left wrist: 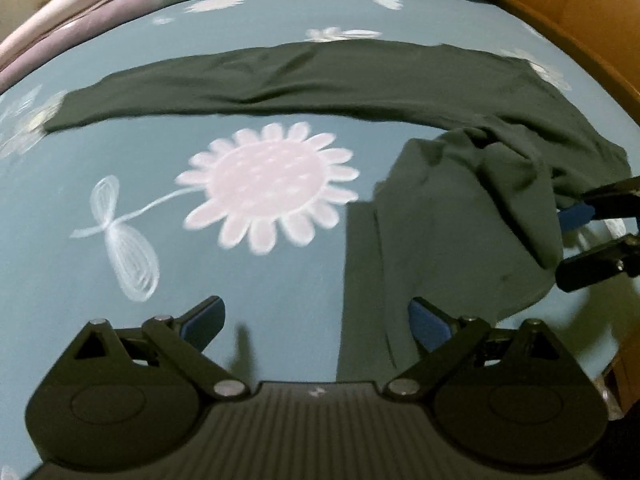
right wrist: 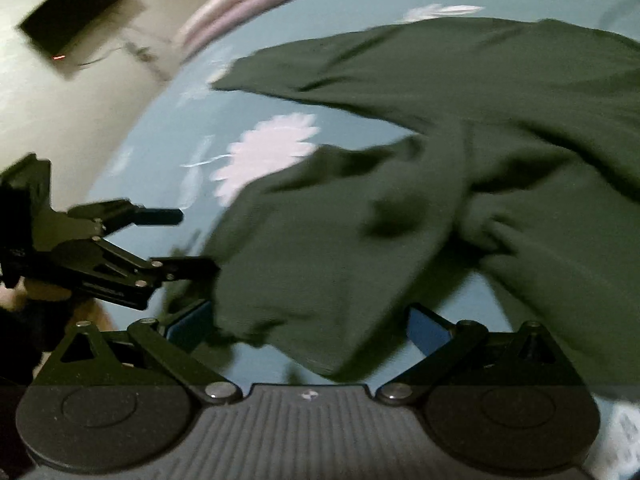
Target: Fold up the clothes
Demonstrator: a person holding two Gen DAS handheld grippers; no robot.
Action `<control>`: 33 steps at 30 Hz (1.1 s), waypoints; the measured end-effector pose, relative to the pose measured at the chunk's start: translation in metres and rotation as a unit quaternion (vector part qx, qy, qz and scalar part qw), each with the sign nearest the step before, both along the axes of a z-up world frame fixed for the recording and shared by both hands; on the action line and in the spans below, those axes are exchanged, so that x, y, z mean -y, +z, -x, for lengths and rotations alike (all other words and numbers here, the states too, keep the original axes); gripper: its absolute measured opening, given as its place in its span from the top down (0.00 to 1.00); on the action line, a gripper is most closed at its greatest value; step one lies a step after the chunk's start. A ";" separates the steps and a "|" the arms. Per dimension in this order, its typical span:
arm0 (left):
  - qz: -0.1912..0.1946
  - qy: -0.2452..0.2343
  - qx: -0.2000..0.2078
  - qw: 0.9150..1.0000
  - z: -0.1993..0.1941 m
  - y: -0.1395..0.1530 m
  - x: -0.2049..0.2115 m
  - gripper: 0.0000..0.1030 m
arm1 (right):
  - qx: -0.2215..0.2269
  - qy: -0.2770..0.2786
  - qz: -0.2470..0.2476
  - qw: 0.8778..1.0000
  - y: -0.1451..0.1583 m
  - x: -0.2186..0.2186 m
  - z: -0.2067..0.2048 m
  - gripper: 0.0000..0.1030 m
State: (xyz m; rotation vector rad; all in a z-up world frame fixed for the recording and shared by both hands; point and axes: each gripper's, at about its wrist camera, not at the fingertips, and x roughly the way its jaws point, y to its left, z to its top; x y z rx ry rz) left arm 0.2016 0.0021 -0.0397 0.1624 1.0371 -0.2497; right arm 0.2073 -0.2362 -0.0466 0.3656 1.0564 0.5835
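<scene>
From my left wrist view, the dark green cloth garment [left wrist: 304, 80] lies across the blue bedsheet printed with white flowers [left wrist: 100, 152], stretching as a long band through the upper half of the frame from the left edge toward the right. Its right end bunches up and hangs down in a loose flap at centre right, casting a shadow on the sheet beside the large pale flower print [left wrist: 268, 188]. My left gripper [left wrist: 316, 318] sits at the bottom of the frame with its blue-padded fingers spread wide; nothing lies between them, though the flap hangs just by the right finger.

At the right edge of that frame my right gripper [left wrist: 576, 236] shows with its fingers apart and the cloth draped against the upper one. In the right wrist view the same gripper [right wrist: 308, 322] has its fingers wide at the bottom of the frame, with the green fabric hanging over the gap; I cannot tell whether any fold is pinched. The picture is blurred. A folded pink and lilac blanket [left wrist: 120, 4] lies along the upper left, and a black rectangular device [right wrist: 76, 8] sits on the pale wall at upper left.
</scene>
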 end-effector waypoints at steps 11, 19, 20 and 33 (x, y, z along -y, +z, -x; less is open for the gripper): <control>-0.007 0.061 0.014 0.998 0.039 0.022 0.004 0.05 | 0.037 0.075 -0.094 0.992 0.022 -0.006 -0.031 0.00; 0.019 0.043 0.027 0.999 0.047 0.022 -0.001 0.05 | 0.059 0.062 -0.065 0.994 0.032 -0.024 -0.094 0.00; 0.021 0.036 0.027 0.999 0.047 0.021 0.000 0.05 | 0.058 0.054 -0.057 0.995 0.030 -0.026 -0.104 0.00; 0.081 -0.097 0.021 0.992 -0.006 -0.013 -0.005 0.05 | 0.056 -0.042 0.056 0.996 0.042 -0.028 -0.082 0.00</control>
